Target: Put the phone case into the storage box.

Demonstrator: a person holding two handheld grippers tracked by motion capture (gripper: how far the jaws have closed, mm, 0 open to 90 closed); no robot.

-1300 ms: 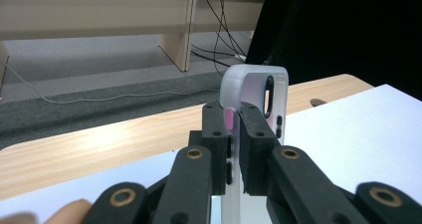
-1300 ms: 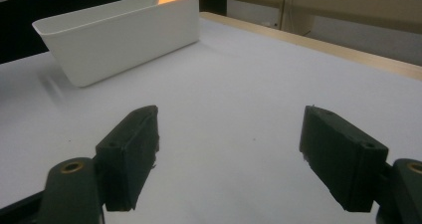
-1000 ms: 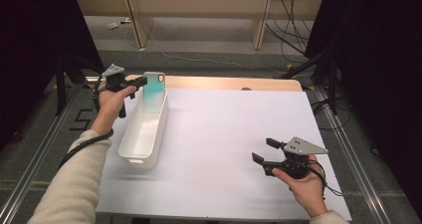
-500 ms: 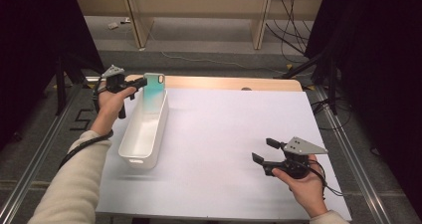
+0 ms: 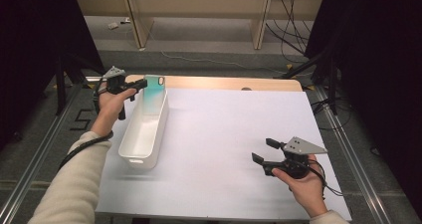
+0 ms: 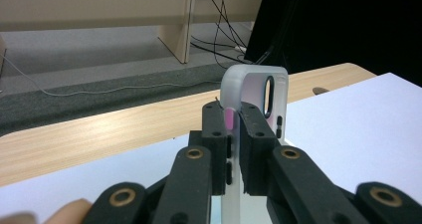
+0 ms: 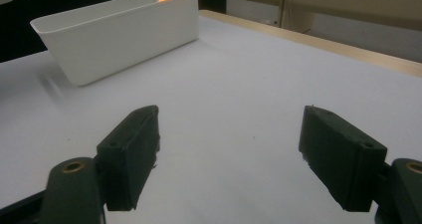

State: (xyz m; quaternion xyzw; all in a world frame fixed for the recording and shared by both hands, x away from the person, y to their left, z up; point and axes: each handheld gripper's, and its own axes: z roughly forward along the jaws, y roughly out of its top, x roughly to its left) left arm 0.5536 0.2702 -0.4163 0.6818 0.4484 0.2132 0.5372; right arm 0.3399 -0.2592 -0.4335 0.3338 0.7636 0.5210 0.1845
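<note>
- The left gripper (image 5: 142, 84) is seen in the upper left of the high view, held over the far end of a white bin (image 5: 144, 129).
- Its fingers (image 6: 217, 129) are pinched on the edge of a translucent phone case (image 5: 153, 93), as shown at the centre of the left gripper view.
- The phone case (image 6: 254, 92) is held upright on its edge, with its camera cut-out near the top and its lower part inside the bin's far end.
- The white bin is placed lengthwise on the left half of the white worktop (image 5: 239, 129), and it appears in the upper left of the right gripper view (image 7: 124, 35).
- The right gripper (image 5: 263, 152) is found in the lower right of the high view, just above the worktop, well apart from the bin.
- Its fingers (image 7: 132, 152) are spread wide, with nothing between them.
</note>
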